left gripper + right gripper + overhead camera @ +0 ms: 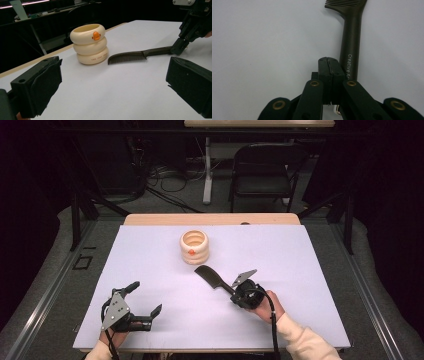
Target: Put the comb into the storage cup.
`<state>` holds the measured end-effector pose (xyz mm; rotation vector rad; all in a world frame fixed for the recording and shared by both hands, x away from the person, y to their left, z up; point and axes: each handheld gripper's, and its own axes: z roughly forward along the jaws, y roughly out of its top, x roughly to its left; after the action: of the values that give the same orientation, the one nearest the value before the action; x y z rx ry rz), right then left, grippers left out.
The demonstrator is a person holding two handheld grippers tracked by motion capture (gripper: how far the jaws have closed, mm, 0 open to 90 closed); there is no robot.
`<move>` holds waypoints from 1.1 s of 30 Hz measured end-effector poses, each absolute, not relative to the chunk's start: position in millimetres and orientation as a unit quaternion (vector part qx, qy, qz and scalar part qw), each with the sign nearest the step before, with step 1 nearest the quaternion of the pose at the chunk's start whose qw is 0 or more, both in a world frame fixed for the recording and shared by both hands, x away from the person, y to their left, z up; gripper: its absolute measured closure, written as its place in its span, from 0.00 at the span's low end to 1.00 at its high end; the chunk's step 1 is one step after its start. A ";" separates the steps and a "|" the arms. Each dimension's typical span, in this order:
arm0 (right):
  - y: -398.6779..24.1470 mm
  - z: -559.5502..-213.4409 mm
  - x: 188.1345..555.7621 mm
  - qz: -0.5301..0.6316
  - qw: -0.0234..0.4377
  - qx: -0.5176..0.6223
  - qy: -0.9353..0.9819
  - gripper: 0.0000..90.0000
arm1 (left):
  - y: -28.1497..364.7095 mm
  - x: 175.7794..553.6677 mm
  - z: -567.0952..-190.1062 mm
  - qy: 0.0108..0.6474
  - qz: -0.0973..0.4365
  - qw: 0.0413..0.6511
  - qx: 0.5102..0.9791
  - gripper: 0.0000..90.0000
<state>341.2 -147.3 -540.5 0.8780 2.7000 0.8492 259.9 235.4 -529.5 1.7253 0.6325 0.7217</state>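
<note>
Comb [211, 277] flat, long axis diagonal, teeth end toward cup [194, 246]; right gripper [235, 290] fingers pressed together, seemingly beside handle; left gripper [145, 299] fingers apart, empty.

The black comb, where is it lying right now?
In the high view the comb lies flat on the white table near its middle, just in front of the cream ringed cup, its handle end at the right gripper.
</note>
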 end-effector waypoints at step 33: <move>-167.4 -538.3 348.9 0.270 0.093 0.303 0.909 0.92 | 235.6 260.4 -529.9 0.268 0.304 0.551 0.730 0.00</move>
<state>348.9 -167.4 -538.3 0.9006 2.6984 0.8026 260.4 235.6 -529.9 1.7262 0.6351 0.7187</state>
